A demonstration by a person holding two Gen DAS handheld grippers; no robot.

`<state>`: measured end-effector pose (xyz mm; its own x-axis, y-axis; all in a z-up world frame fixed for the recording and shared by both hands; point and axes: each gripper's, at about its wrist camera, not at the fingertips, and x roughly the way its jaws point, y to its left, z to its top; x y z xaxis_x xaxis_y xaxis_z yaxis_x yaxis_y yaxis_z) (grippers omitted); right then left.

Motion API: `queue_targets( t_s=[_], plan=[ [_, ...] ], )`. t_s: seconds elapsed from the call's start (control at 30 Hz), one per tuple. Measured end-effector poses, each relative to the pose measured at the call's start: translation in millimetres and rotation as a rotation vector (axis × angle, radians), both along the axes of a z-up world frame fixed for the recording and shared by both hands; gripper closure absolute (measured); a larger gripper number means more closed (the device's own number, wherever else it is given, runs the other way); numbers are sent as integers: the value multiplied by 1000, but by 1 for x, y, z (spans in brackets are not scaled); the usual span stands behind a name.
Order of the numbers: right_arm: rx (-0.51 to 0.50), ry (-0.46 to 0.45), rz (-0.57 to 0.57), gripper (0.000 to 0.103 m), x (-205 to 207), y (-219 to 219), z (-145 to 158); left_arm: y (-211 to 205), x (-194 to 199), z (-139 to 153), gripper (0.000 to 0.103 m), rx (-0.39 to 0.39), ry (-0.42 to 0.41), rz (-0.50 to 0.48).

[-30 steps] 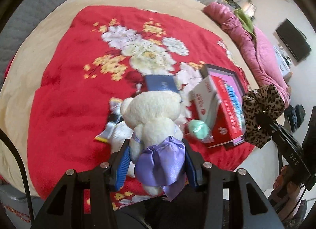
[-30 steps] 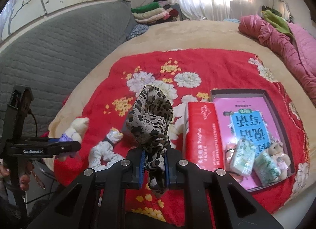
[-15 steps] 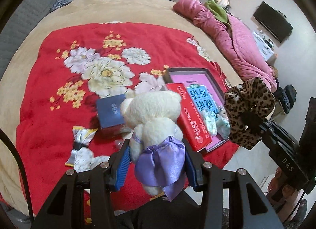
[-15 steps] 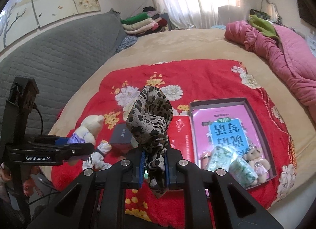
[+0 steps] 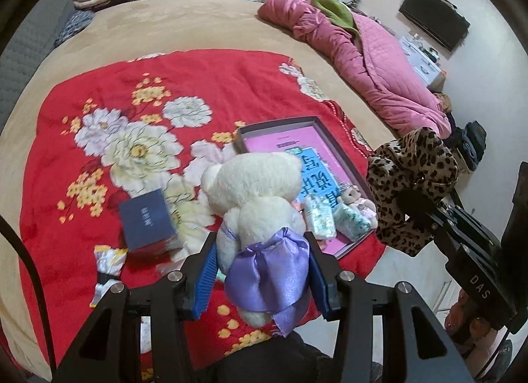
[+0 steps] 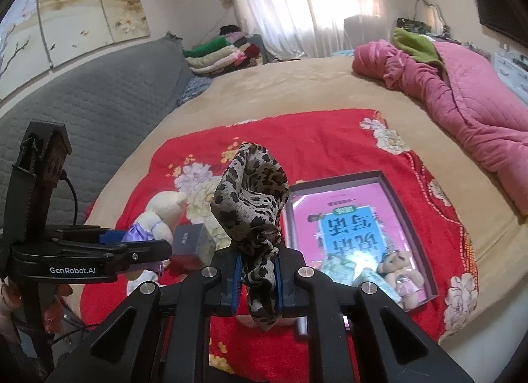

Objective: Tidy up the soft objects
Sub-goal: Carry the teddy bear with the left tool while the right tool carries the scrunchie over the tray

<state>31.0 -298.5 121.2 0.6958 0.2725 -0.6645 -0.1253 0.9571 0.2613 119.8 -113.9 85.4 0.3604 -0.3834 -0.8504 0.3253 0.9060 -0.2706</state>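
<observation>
Cream teddy bear (image 5: pixel 254 191) upright, head away from left gripper (image 5: pixel 262 270)

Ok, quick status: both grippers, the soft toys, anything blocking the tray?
Left gripper shut on cream teddy bear. Right gripper shut on leopard scrunchie. Tray holds small bear and two packets at near end; nothing blocking the rest.
</observation>
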Motion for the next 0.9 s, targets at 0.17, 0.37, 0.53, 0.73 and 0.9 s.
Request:
queue_targets(
  t_s=[0.17, 0.37, 0.53, 0.73, 0.9],
  plan=[
    [0, -2, -42, 88, -1, -23, 3, -27, 7, 4, 54, 5, -10, -36],
    [1, 5, -90, 88, -1, -48, 0, -59, 14, -1, 54, 17, -5, -81],
    [15, 24, -123, 88, 7, -70, -7, -86, 21, -13, 54, 38, 5, -121],
    [18, 52, -172, 87, 14, -97, -20, -115, 28, -33, 54, 49, 35, -157],
    [18, 88, -204, 87, 16, -117, -37, -137, 33, -52, 54, 58, 72, -189]
  ],
)
